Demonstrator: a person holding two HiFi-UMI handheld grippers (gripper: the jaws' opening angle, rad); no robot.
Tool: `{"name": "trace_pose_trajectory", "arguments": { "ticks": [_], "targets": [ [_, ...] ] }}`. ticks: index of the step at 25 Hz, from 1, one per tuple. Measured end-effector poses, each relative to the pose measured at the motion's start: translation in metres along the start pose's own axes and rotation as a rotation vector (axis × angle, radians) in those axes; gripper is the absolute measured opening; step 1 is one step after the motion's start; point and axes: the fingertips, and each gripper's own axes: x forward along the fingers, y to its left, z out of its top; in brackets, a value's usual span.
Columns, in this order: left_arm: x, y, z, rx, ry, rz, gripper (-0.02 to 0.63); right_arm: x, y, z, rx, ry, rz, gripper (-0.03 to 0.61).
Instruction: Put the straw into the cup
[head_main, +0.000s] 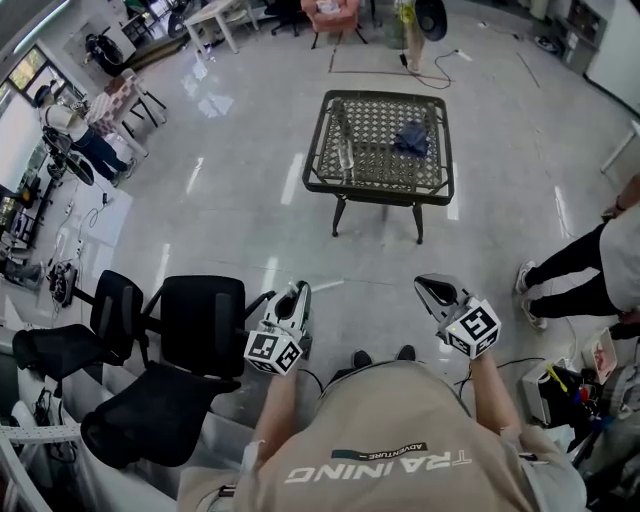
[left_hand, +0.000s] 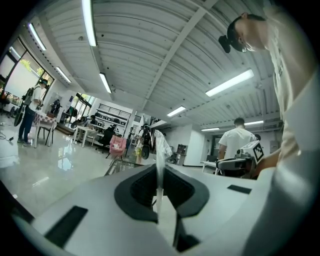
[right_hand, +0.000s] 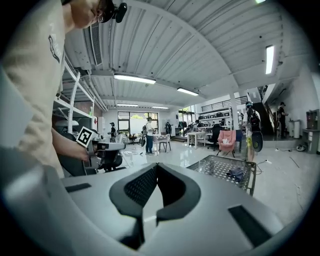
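My left gripper (head_main: 298, 292) is clamped on the straw (left_hand: 159, 160). The straw's long axis stands upright, its wrapped top toward the ceiling. I hold both hands about level before my chest, aimed at the wicker table (head_main: 384, 189), well apart from it, where the cup (head_main: 345, 152) stands. The right gripper (head_main: 432, 287) has its jaws together, empty. The shirt (head_main: 400, 440) reads "TRAINING".

Cup (head_main: 345, 152) on table (head_main: 378, 188), left of cloth (head_main: 411, 138) (apparently).
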Motion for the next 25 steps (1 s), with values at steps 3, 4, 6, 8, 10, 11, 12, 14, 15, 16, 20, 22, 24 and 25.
{"name": "trace_pose_trajectory", "arguments": {
  "ticks": [3, 4, 6, 8, 10, 11, 12, 14, 15, 16, 20, 22, 24, 25],
  "targets": [
    [-0.003, 0.012, -0.003, 0.0, 0.013, -0.021, 0.035, 0.009, 0.005, -0.006, -0.003, 0.026, -0.023, 0.017],
    [-0.003, 0.017, -0.005, 0.002, 0.02, -0.031, 0.035, 0.012, 0.007, -0.008, -0.001, 0.028, -0.03, 0.017],
    [-0.001, 0.028, -0.01, 0.009, 0.036, -0.048, 0.035, 0.02, 0.009, -0.012, 0.01, 0.029, -0.044, 0.017],
    [0.002, 0.037, -0.012, 0.009, 0.044, -0.055, 0.035, 0.027, 0.012, -0.017, 0.026, 0.038, -0.051, 0.017],
    [0.004, 0.044, -0.01, 0.003, 0.043, -0.054, 0.035, 0.032, 0.012, -0.022, 0.039, 0.055, -0.05, 0.017],
    [0.005, 0.046, -0.009, 0.002, 0.042, -0.053, 0.035, 0.034, 0.011, -0.022, 0.043, 0.058, -0.049, 0.017],
    [0.007, 0.049, -0.007, 0.003, 0.041, -0.052, 0.035, 0.038, 0.009, -0.021, 0.044, 0.057, -0.046, 0.017],
    [0.01, 0.055, -0.006, 0.006, 0.041, -0.049, 0.035, 0.046, 0.004, -0.017, 0.039, 0.051, -0.038, 0.017],
    [0.012, 0.059, -0.005, 0.006, 0.041, -0.046, 0.035, 0.052, 0.001, -0.015, 0.034, 0.053, -0.032, 0.017],
    [0.014, 0.063, -0.004, 0.001, 0.04, -0.041, 0.035, 0.057, -0.001, -0.014, 0.027, 0.058, -0.025, 0.017],
    [0.031, 0.073, 0.002, -0.021, 0.036, -0.016, 0.035, 0.075, -0.021, -0.017, 0.018, 0.072, -0.007, 0.017],
    [0.045, 0.077, 0.007, -0.015, 0.034, -0.01, 0.035, 0.085, -0.039, -0.015, 0.021, 0.056, -0.01, 0.017],
    [0.058, 0.08, 0.012, -0.01, 0.039, -0.004, 0.035, 0.097, -0.057, -0.009, 0.022, 0.035, -0.011, 0.017],
    [0.064, 0.082, 0.014, -0.005, 0.044, -0.001, 0.035, 0.104, -0.065, -0.006, 0.018, 0.03, -0.007, 0.017]
  ]
}}
